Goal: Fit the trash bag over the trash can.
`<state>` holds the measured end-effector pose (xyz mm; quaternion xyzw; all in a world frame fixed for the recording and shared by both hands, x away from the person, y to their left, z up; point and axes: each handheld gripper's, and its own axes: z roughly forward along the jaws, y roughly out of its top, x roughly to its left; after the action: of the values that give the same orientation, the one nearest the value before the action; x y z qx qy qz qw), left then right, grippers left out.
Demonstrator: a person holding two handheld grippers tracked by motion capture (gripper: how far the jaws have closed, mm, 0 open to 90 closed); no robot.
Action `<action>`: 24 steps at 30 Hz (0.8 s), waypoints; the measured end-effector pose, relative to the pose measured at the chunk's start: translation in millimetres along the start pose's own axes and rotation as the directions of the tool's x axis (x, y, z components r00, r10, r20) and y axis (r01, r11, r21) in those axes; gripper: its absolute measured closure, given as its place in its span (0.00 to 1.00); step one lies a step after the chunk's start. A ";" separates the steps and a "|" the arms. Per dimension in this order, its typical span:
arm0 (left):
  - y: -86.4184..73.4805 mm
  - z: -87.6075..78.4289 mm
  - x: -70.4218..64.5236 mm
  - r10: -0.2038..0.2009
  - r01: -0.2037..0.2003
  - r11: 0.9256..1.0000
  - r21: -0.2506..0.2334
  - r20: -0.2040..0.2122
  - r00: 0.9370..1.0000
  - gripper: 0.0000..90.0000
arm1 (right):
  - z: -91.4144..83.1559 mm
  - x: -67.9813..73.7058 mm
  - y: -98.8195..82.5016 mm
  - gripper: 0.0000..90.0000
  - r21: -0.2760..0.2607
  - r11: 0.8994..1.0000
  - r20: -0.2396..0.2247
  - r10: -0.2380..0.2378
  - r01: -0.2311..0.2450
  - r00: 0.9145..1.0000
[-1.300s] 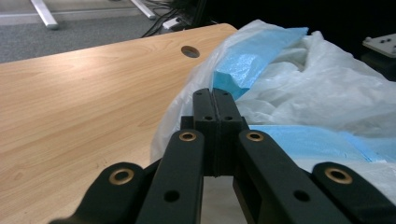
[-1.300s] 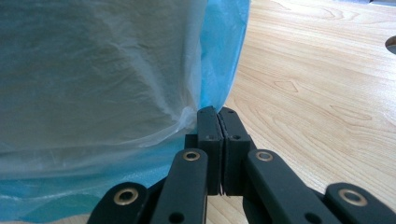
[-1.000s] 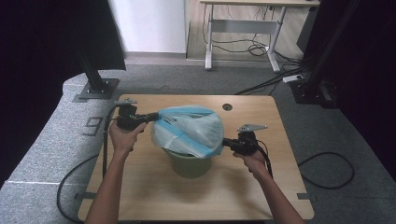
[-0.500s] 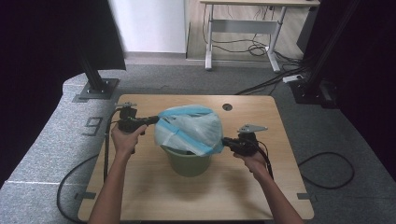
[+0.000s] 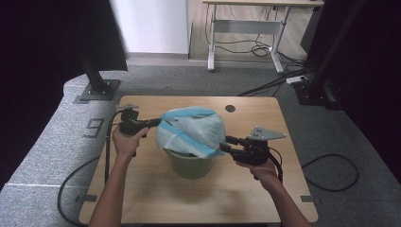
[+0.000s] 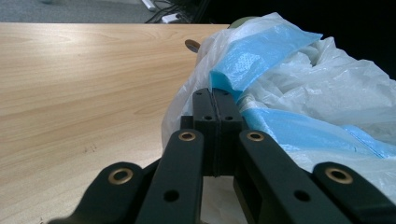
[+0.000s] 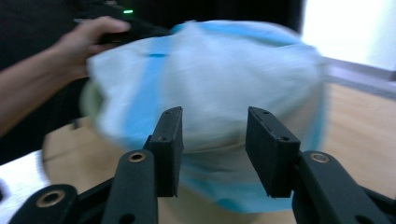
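Bag (image 5: 191, 130) white-and-blue plastic, frame centre, draped over green bin (image 5: 190, 164) on table (image 5: 156, 198) | left gripper (image 5: 153, 122) left of centre, jaws clenched on bag edge | right gripper (image 5: 226, 144) right of centre, jaws just opening, parted, nothing pinched

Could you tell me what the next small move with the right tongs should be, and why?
Probably bring the right tongs back to the bag's near edge and re-grip it. Their jaws have just been opening and pinch nothing, while the left tongs are clamped on the white-and-blue plastic bag, which bulges over the green bin instead of lining it.
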<state>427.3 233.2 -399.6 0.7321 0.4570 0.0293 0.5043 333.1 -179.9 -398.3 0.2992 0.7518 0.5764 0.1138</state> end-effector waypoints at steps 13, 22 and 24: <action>-0.9 -2.1 -1.0 -0.003 0.003 1.000 0.005 -0.004 1.000 1.00 | 6.5 7.1 -27.3 0.60 -0.007 1.000 -0.076 -0.017 0.017 0.997; -1.9 -1.7 -1.3 -0.005 0.005 1.000 0.003 -0.001 1.000 1.00 | 15.6 15.0 -34.1 0.73 0.022 0.998 -0.048 -0.065 0.066 0.997; -2.0 -1.9 -1.3 -0.005 0.005 1.000 0.003 -0.001 1.000 1.00 | 17.7 16.1 -34.5 0.83 0.030 0.997 -0.035 -0.071 0.072 0.997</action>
<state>424.3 233.8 -399.6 0.7318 0.4592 0.0278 0.5028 318.5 -161.7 -433.2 0.2639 0.7728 0.5653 0.1170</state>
